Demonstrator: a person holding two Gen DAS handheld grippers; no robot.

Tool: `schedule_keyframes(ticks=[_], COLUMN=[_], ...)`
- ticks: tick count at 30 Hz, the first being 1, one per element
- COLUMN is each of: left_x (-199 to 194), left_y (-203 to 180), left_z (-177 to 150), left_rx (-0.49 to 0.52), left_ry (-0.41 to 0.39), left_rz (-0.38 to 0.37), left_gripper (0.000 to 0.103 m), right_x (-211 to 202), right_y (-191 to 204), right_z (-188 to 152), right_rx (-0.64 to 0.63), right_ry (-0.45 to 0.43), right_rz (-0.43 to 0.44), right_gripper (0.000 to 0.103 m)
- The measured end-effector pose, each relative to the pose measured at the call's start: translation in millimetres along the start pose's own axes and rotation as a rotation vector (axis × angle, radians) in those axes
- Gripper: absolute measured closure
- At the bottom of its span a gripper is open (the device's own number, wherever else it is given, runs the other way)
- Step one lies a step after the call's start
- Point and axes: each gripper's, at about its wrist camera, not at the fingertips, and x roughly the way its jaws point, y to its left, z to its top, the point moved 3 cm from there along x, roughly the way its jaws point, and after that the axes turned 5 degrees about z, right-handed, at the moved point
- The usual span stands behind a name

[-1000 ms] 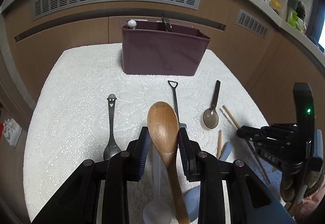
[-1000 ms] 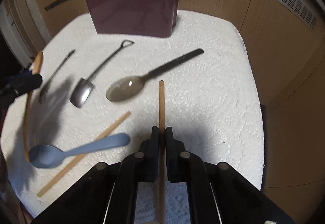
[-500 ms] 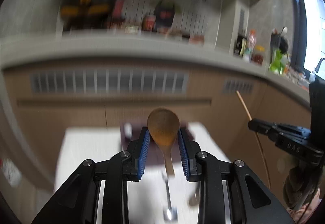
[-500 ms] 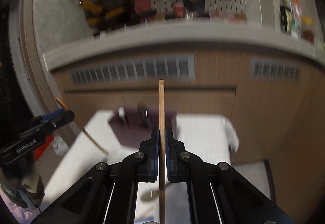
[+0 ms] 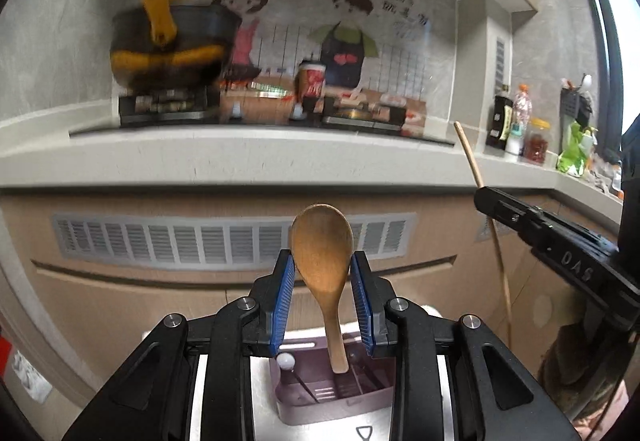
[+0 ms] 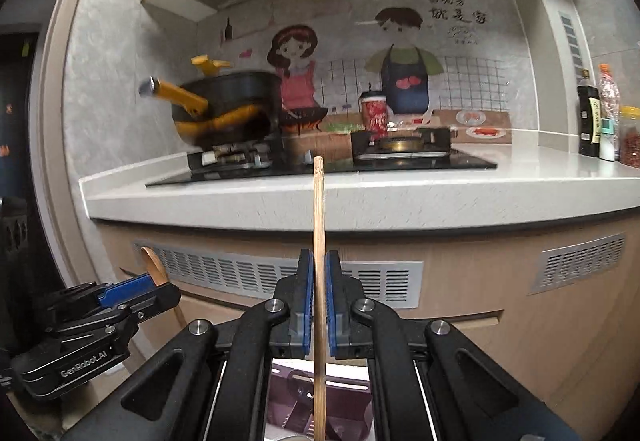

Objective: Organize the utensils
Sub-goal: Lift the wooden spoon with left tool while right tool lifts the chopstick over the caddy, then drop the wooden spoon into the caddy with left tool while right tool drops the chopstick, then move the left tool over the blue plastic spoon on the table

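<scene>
A wooden spoon [image 5: 322,253] is clamped bowl-up between the blue pads of the left gripper [image 5: 322,291], its handle hanging over the maroon utensil box [image 5: 334,397] below. 1 chopstick [image 6: 319,281] is gripped upright by the right gripper [image 6: 319,301], above the same box.

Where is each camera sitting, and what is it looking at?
Left wrist: on the left gripper, holding a wooden spoon, facing the kitchen counter; the right gripper shows.
Right wrist: on the right gripper, clamping a chopstick, facing the stove.
Shared: purple utensil box below.
</scene>
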Motion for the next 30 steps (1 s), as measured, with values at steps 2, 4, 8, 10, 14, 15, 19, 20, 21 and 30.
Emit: schedule_keyframes(ticks=[2, 4, 8, 10, 14, 15, 19, 20, 21, 30], left_x=[13.8, 27.1, 51.7, 63.9, 82.4, 82.9, 73.5, 69.1, 64.4, 23.8], left_y=[3.7, 6.5, 11.7, 11.3, 9.6, 10.4, 16.7, 18.5, 21.2, 38.3], left_z=[-9.1, -16.7, -28.8, -36.4, -56.5, -60.7, -76.9, -82.5, -88.0, -150.9], left_rx=[-0.008, -0.015, -0.032, -0.041, -0.06, -0.065, -0.068, -0.064, -0.064, -0.052], left_ry=[0.026, 0.049, 0.09, 0.111, 0.179, 0.188, 0.223, 0.234, 0.241, 0.342], left_rz=[-0.001, 0.002, -0.003, -0.008, -0.045, -0.043, -0.038, -0.034, -0.032, 0.028], left_gripper=[0.073, 0.073, 0.073, 0.072, 0.054, 0.054, 0.054, 0.054, 0.054, 0.052], right_x=[16.7, 31.3, 54.4, 61.5, 72.3, 71.3, 45.5, 36.8, 30.4, -36.0], right_y=[-1.7, -4.9, -10.6, -13.3, -23.7, -28.0, -44.9, -48.5, -51.3, -57.3], right_z=[-10.6, -20.7, -44.1, -54.8, -76.2, -79.9, -94.4, -98.9, -102.5, -152.7], right_rx=[-0.003, 0.001, -0.011, -0.023, -0.017, -0.013, -0.036, -0.045, -0.052, -0.149], right_ry=[0.019, 0.038, 0.04, 0.034, 0.072, 0.091, 0.124, 0.136, 0.143, 0.261], right_rz=[-0.006, -0.007, -0.051, -0.068, 0.008, 0.0, -0.054, -0.071, -0.085, -0.182], right_gripper=[0.098, 0.098, 0.098, 0.097, 0.08, 0.07, 0.048, 0.042, 0.033, 0.011])
